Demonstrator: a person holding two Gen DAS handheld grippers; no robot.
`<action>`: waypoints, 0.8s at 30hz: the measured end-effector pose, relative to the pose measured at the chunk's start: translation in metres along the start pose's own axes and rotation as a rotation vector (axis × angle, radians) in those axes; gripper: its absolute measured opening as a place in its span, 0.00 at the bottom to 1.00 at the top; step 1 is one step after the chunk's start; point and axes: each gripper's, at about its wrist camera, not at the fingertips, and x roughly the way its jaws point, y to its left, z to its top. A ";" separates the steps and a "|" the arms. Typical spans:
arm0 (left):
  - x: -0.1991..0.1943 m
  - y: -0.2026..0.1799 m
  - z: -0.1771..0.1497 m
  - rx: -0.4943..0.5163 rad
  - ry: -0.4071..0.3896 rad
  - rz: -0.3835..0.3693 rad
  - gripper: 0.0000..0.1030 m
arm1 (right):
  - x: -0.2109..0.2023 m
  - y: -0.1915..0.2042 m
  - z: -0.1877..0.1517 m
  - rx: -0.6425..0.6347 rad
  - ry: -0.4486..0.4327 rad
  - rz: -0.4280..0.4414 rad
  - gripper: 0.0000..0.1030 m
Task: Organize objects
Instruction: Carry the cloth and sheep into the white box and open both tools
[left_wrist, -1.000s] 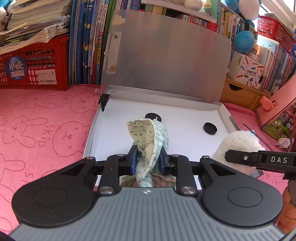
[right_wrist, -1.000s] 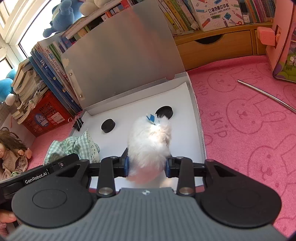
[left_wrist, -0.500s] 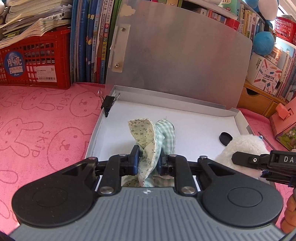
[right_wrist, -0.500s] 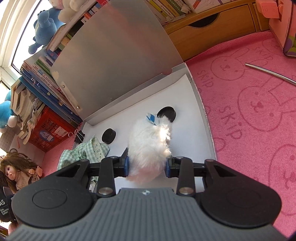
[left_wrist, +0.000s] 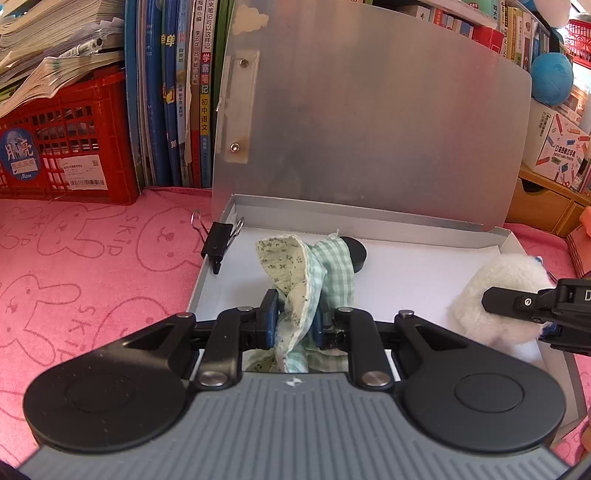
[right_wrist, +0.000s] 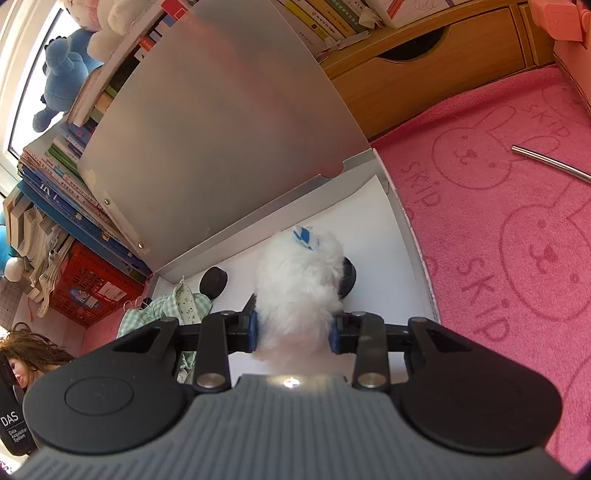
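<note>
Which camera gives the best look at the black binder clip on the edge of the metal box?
The left wrist view. There the binder clip is unobstructed on the left rim of the metal box, wire handles visible. In the right wrist view only a sliver shows, mostly hidden behind the green cloth.

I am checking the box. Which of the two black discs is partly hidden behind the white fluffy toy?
The disc on the right side of the box, behind the white fluffy toy; the other disc lies beside the green cloth.
</note>
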 end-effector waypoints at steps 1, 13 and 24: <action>0.002 0.001 0.001 -0.003 0.000 -0.001 0.22 | 0.001 0.000 0.001 0.001 -0.001 -0.001 0.37; 0.007 -0.006 0.002 0.036 -0.028 0.023 0.22 | 0.010 0.005 0.002 -0.054 -0.006 -0.025 0.38; -0.016 -0.020 -0.004 0.127 -0.096 0.043 0.43 | -0.007 0.010 -0.004 -0.101 -0.018 -0.039 0.54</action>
